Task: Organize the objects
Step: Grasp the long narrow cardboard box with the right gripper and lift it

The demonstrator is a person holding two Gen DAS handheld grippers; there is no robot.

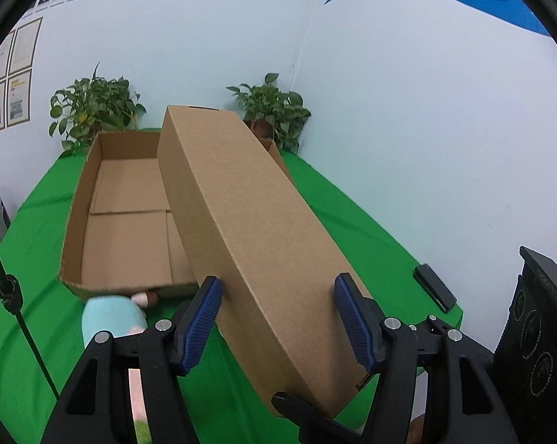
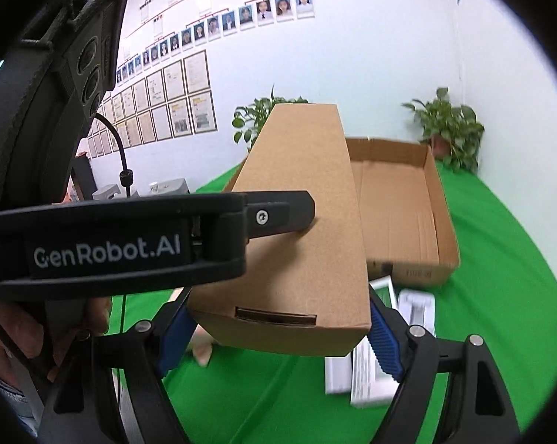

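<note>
A long cardboard lid (image 1: 256, 229) hangs tilted above the green table, over the right part of an open cardboard box (image 1: 78, 203). My left gripper (image 1: 278, 281) has its blue pads (image 1: 204, 314) pressed on the lid's two sides. In the right wrist view the lid's near end (image 2: 297, 259) sits between the pads of my right gripper (image 2: 278, 301), which is shut on it. The left gripper's black body (image 2: 130, 244) reaches in from the left, one finger lying on the lid. The open box (image 2: 441, 203) shows a bare floor behind it.
A light blue plush toy (image 1: 112, 318) lies in front of the box. Small white boxes (image 2: 374, 370) lie on the green cloth (image 2: 500, 259) under the lid. A black flat object (image 1: 435, 286) sits at the table's right edge. Two potted plants (image 1: 93, 107) stand against the wall.
</note>
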